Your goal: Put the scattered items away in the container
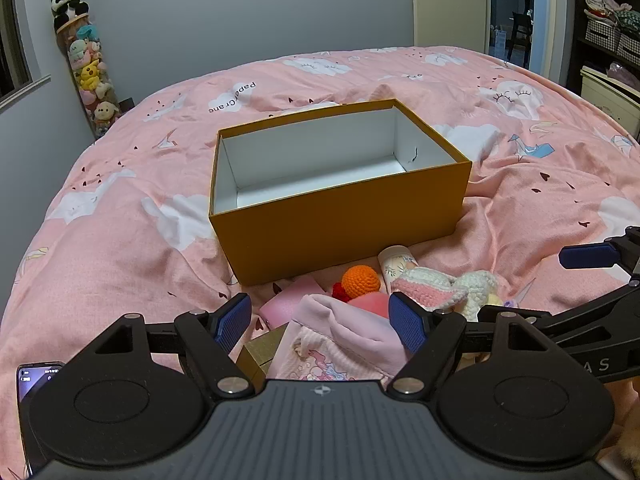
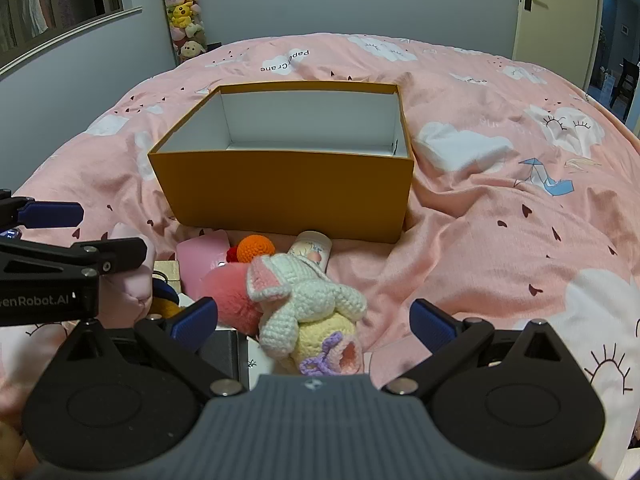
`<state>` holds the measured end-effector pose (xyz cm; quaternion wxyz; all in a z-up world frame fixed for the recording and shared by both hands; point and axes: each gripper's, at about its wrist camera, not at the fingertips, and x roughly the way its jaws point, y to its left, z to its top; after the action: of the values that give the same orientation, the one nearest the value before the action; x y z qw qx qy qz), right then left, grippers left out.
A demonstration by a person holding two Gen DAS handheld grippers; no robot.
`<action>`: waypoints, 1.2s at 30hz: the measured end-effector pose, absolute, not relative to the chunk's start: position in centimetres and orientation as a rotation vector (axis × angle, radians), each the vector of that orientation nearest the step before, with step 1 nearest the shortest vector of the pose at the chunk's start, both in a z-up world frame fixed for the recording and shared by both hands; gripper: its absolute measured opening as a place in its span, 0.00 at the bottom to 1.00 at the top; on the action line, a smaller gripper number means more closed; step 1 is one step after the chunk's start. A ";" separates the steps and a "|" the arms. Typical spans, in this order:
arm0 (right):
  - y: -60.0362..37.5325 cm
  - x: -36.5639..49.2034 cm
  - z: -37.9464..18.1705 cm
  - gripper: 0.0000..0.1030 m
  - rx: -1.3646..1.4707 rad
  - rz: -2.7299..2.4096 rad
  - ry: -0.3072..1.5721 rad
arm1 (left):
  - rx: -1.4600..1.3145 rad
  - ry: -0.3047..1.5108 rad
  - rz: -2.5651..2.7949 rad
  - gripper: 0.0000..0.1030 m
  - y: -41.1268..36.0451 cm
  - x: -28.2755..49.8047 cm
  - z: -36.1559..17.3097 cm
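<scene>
An open orange box [image 1: 340, 216] [image 2: 288, 192] with a white, empty inside stands on the pink bed. In front of it lies a heap of small items: an orange crocheted ball [image 1: 360, 282] [image 2: 255, 249], a crocheted white-and-pink bunny [image 1: 436, 288] [image 2: 304, 300], a printed tube [image 1: 396, 264] [image 2: 314, 250], a pink fluffy pompom [image 2: 228, 292], a pale pink card [image 1: 292, 300] [image 2: 200, 258] and a pink drawstring pouch [image 1: 340, 336]. My left gripper [image 1: 324, 326] hangs open over the pouch. My right gripper [image 2: 314, 322] stands open over the bunny. Neither holds anything.
The pink duvet [image 1: 520, 184] [image 2: 500, 220] is rumpled around the box. A phone [image 1: 34, 384] lies at the near left. A tall tube of plush toys [image 1: 90, 72] [image 2: 184, 12] leans on the far wall. A door [image 1: 448, 0] stands at the back right.
</scene>
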<state>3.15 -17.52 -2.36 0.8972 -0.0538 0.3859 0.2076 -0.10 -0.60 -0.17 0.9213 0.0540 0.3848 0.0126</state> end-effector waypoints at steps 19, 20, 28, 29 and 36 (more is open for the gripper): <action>-17.7 3.3 -2.5 0.99 -0.103 0.446 0.806 | 0.116 0.759 -0.028 0.87 -0.1 -0.8 0.8; -17.7 3.4 -2.5 0.99 -0.104 0.450 0.805 | 0.115 0.763 -0.042 0.87 0.1 -0.8 1.0; -18.1 4.3 -2.5 0.87 -0.168 0.475 0.810 | 0.121 0.835 -0.160 0.86 2.0 -1.2 1.8; -18.1 4.4 -2.7 0.86 -0.179 0.485 0.816 | 0.116 0.850 -0.171 0.86 2.2 -1.3 1.8; -17.1 4.6 -3.9 0.85 -0.255 0.567 0.834 | 0.150 0.920 -0.256 0.86 1.3 -2.4 1.2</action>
<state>4.63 -17.09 -3.85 0.8678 -0.1218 0.3985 0.2708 -2.39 1.34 1.16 0.8855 0.0722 0.4422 -0.1231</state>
